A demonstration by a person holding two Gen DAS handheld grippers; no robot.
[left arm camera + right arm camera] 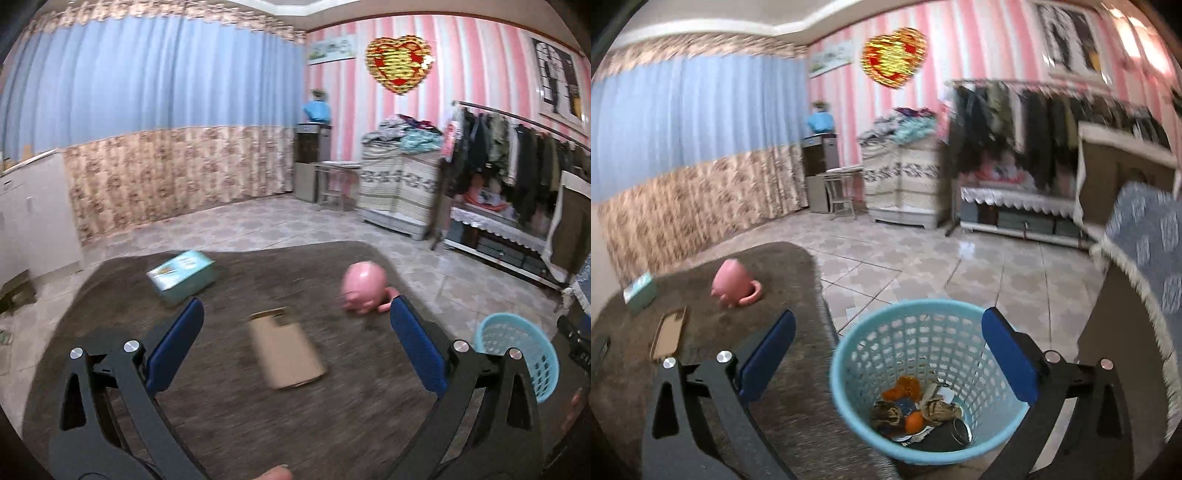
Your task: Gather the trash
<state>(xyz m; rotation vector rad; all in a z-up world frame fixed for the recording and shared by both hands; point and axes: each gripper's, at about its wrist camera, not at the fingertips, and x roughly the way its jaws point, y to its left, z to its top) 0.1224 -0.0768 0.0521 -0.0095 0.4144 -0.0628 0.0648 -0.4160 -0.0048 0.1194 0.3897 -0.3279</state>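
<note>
My left gripper [297, 312] stands open over the brown rug [229, 413], nothing between its blue pads. A flat tan phone-like case [286, 349] lies on the rug just ahead of it. My right gripper [888, 314] is open above the light blue mesh basket [857, 354], which stands beside the rug's edge. Inside the basket lies trash [916, 410]: orange peel, crumpled brown paper and a dark can. The basket [517, 350] also shows at the right edge of the left wrist view.
A pink mug [364, 282] lies on its side on the rug, and a teal box [183, 275] sits further left. A tiled floor [923, 266], a clothes rack [1052, 110], a covered cabinet [905, 184] and a cloth-draped table [1145, 258] surround the spot.
</note>
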